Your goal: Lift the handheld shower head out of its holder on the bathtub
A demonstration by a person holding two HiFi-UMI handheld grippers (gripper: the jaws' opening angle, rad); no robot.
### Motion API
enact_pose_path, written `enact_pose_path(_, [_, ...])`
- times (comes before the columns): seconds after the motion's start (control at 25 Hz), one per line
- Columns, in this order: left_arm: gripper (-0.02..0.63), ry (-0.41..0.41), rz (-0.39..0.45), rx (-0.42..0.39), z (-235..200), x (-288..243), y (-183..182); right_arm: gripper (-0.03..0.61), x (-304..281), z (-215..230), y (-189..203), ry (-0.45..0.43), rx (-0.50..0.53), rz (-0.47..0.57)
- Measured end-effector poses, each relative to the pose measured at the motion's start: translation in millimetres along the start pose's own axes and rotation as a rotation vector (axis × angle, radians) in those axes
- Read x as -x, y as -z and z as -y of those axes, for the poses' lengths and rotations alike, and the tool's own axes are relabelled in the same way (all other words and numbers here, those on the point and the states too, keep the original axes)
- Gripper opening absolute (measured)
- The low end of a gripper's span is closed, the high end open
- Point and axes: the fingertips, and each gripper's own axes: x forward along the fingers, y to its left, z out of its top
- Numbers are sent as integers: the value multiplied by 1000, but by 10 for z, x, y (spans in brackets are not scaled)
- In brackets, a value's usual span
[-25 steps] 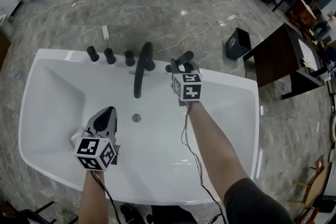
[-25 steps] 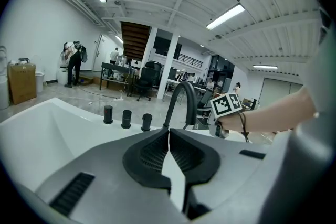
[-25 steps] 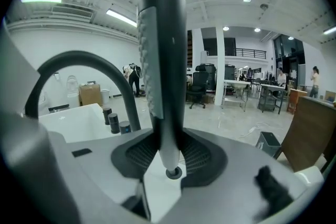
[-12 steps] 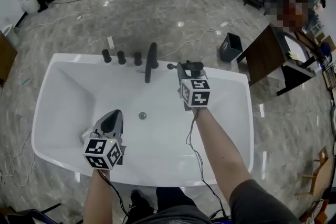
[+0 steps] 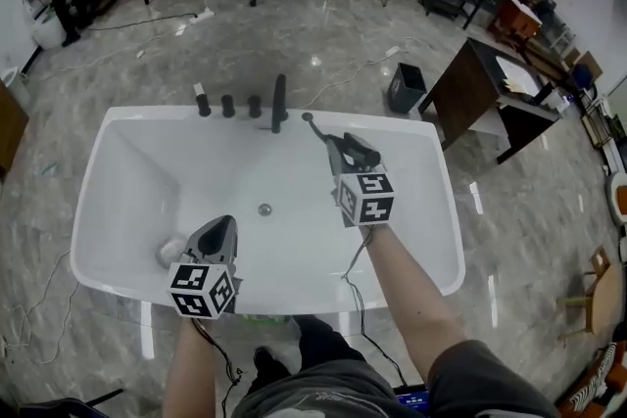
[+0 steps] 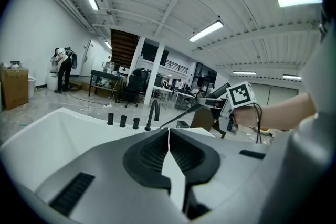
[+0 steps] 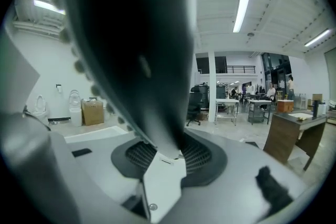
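The black handheld shower head [image 5: 359,152] is clamped in my right gripper [image 5: 343,155], held in the air above the inside of the white bathtub [image 5: 118,201]. A thin black line runs from it toward the far rim. In the right gripper view the shower head [image 7: 131,34] fills the upper left, its end pinched between the jaws. The left gripper view also shows the shower head [image 6: 219,92]. My left gripper [image 5: 221,228] hovers over the tub's near left, jaws together with nothing in them.
A black faucet spout [image 5: 279,98] and three knobs [image 5: 227,105] stand on the far rim. The drain [image 5: 265,209] sits mid-tub and a pale lump [image 5: 171,252] lies near the left gripper. A dark desk [image 5: 480,93] and a black bin [image 5: 404,88] stand to the right.
Both grippers have risen and drawn back toward me. The right gripper has carried the shower head up and away from the far rim, out over the tub.
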Motion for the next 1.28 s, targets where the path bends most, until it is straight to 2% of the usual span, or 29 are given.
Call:
enact_pose_path(0.2, [15,47,0,-7,176,538,181,140,787,-365,93,34,-60,13])
enact_pose_path(0.4, [15,102,5,-19,305,1012,301,140,1479,-730,313,85,-68,8])
enact_pose_path(0.68, [15,179,-31,-33,513,1380,627,140,2425,-1060,567,130,-104,25])
enact_pose_path(0.88, [15,201,-52,-10,679,1476,787,140,2866,-1169,679,125,-94,14])
enact_pose_path(1.12, [15,229,-74,-49,1102,1710,908,140,3318,-1316,823,78,-81,7])
enact_pose_path(1.28, [15,214,-81,-57,1388,1913,1059,140,3648,-1383,906,40,-64,12])
